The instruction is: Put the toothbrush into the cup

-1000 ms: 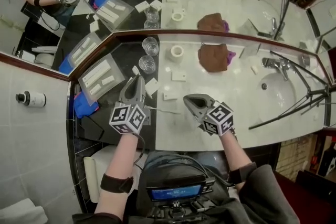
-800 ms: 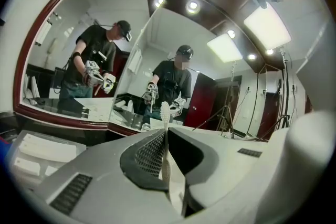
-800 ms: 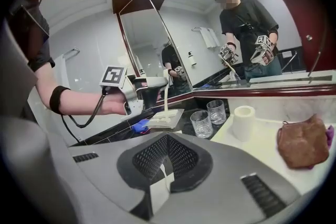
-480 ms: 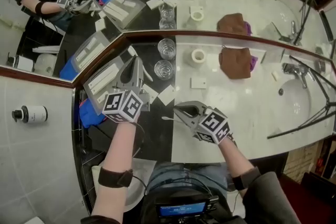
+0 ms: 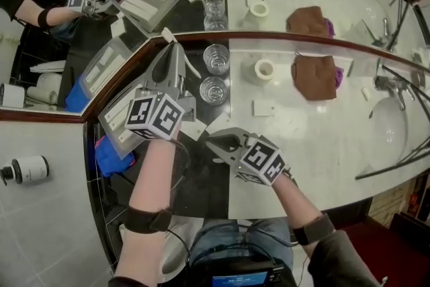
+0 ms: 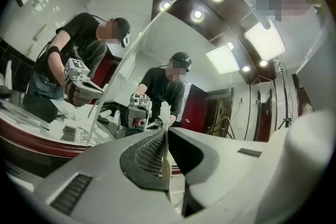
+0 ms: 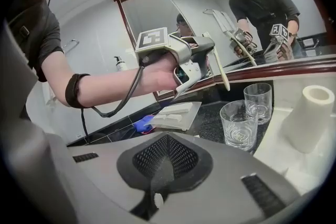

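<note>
1. The left gripper (image 6: pixel 166 136) is clamped on the toothbrush (image 6: pixel 165 112); the bristle head stands up past its closed jaw tips, and the cream handle slants down on the far side.
2. In the right gripper view the handle's end hangs above and just left of two clear glasses, clear of both rims; the nearer cup (image 7: pixel 240 124) and the farther glass (image 7: pixel 258 102) stand upright and empty on the dark counter (image 5: pixel 201 178) before the mirror.
3. The right gripper (image 5: pixel 210 142) has its jaws pressed together with nothing of the task between them; it hovers near the counter's front, below the nearer cup in the head view.
</note>
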Action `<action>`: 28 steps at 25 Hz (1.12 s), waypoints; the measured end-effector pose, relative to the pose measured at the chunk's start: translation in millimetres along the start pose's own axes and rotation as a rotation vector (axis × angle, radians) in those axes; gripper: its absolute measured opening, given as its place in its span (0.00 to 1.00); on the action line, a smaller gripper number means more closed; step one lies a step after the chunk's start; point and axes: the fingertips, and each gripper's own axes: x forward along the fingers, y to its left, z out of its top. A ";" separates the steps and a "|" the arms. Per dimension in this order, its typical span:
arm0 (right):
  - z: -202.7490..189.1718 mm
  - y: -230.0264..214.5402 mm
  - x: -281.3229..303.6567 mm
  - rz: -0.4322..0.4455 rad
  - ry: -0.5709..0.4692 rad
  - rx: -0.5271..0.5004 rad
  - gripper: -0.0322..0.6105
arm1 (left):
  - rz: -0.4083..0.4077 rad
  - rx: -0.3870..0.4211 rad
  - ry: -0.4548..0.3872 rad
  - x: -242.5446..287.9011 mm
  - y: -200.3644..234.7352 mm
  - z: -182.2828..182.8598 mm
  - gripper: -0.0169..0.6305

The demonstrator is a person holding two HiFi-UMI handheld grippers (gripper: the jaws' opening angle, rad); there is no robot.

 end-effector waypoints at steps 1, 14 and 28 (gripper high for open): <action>-1.2 -1.1 2.5 0.004 -0.003 0.006 0.08 | -0.008 0.000 -0.006 5.1 -0.2 0.0 0.05; -20.0 -23.3 2.5 -0.012 -0.018 0.064 0.08 | -0.058 0.011 -0.033 44.6 -5.0 -4.5 0.05; -23.3 -35.9 -10.5 -0.031 -0.028 0.096 0.08 | -0.048 0.037 0.049 52.2 3.8 -43.3 0.05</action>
